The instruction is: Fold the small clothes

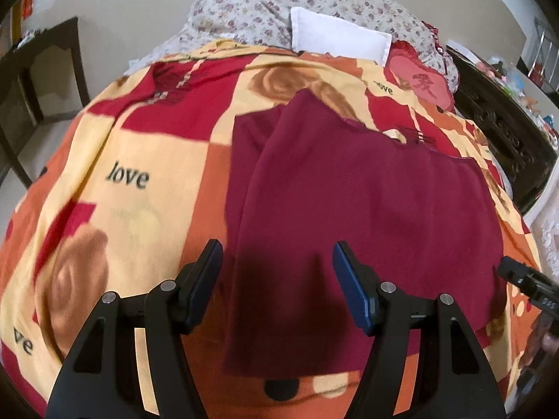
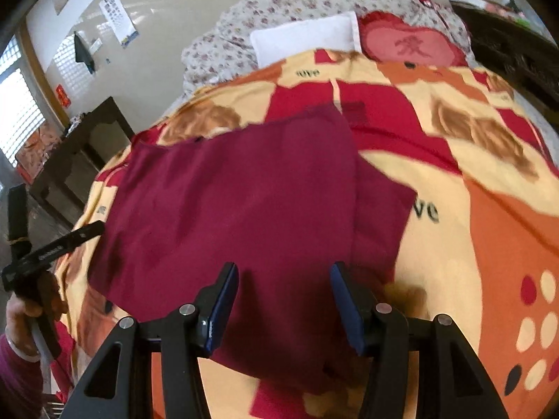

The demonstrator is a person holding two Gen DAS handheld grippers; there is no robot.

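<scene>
A dark maroon garment (image 1: 349,192) lies flat on the patterned bed blanket (image 1: 146,146), one side laid over itself in a long lengthwise fold. My left gripper (image 1: 277,248) hovers open over the garment's near edge, with nothing between its blue pads. In the right wrist view the same garment (image 2: 244,192) spreads out under my right gripper (image 2: 284,267), which is also open and empty above the near hem. The right gripper's tip (image 1: 524,279) shows at the garment's right edge. A hand (image 2: 31,300) holds the left gripper (image 2: 52,244) at the garment's left side.
At the head of the bed are a white pillow (image 1: 339,35), floral bedding (image 1: 244,10) and a red heart cushion (image 1: 419,80). A dark wooden table (image 1: 35,87) stands left of the bed, and dark carved furniture (image 1: 506,139) stands to the right.
</scene>
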